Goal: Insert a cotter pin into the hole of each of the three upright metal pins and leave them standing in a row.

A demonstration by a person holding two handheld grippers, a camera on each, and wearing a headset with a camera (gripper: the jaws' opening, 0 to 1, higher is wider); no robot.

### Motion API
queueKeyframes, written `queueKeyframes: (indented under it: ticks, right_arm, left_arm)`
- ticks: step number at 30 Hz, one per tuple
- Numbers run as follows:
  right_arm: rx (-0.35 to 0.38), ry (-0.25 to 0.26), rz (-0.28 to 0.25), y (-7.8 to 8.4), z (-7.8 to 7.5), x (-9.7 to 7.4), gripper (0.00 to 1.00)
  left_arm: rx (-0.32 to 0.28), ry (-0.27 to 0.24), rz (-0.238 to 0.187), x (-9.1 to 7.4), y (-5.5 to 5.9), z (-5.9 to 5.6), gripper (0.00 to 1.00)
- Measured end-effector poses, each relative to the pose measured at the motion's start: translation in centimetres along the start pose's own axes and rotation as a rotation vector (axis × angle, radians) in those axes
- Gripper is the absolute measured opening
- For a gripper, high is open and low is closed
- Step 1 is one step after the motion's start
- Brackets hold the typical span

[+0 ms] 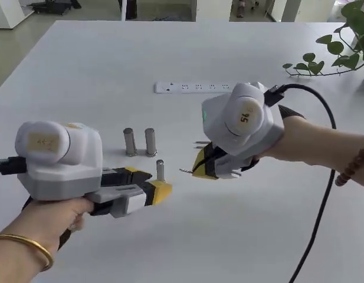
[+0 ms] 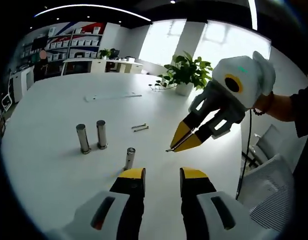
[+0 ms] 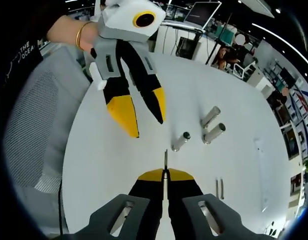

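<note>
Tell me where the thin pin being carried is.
In the right gripper view the cotter pin sticks out of the right gripper's shut jaws, just short of the nearest metal pin.

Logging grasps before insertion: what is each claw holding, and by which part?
Right claw pinches a cotter pin by one end; left claw is open, empty.

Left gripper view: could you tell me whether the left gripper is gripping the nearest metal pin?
No, the left gripper is open, and the nearest metal pin stands free just beyond its yellow tips.
</note>
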State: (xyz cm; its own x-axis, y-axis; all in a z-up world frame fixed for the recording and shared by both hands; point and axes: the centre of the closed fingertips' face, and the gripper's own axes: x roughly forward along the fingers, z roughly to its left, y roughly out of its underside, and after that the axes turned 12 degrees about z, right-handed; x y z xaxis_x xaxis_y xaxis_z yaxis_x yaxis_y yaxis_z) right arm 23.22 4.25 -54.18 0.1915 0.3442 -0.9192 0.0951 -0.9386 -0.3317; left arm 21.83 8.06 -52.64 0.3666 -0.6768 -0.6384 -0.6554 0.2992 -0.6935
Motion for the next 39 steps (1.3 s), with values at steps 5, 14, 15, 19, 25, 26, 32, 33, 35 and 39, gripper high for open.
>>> queueKeyframes:
  ticks: [5,14,15,19,25,26,32,33,35,39]
  right_arm:
    - [-0.044,-0.010,-0.038,-1.2,1.0,-0.5,0.00]
    - [-0.078,-0.012,-0.064,-2.2,1.6,-1.0,0.00]
    - [-0.086,-0.009,-0.063,-2.2,1.6,-1.0,0.00]
    - [-0.097,-0.010,-0.070,-2.3,1.9,-1.2,0.00]
    - [-0.123,-0.004,-0.081,-2.6,2.2,-1.4,0.00]
    - [-0.133,-0.005,-0.082,-2.6,2.3,-1.4,0.00]
    - [-0.142,0.007,-0.080,-2.6,2.4,-1.4,0.00]
    - [-0.141,0.005,-0.080,-2.6,2.4,-1.4,0.00]
    - [-0.149,0.007,-0.075,-2.5,2.4,-1.4,0.00]
    - [-0.152,0.004,-0.074,-2.5,2.6,-1.4,0.00]
  left_arm:
    - [-0.038,0.041,0.008,0.2,0.2,-0.9,0.22]
    - [-0.127,0.115,-0.024,0.3,-0.1,-1.8,0.15]
    - [-0.135,0.122,-0.026,0.3,-0.2,-1.8,0.15]
    - [-0.166,0.144,-0.033,0.3,-0.3,-1.9,0.14]
    - [-0.223,0.197,-0.060,0.2,-0.6,-2.4,0.10]
    - [-0.232,0.201,-0.065,0.2,-0.7,-2.4,0.08]
    - [-0.226,0.203,-0.064,0.3,-0.5,-2.5,0.03]
    - [-0.225,0.203,-0.062,0.3,-0.5,-2.6,0.02]
    - [-0.225,0.198,-0.064,0.3,-0.4,-2.5,0.01]
    - [-0.228,0.205,-0.068,0.3,-0.4,-2.6,0.01]
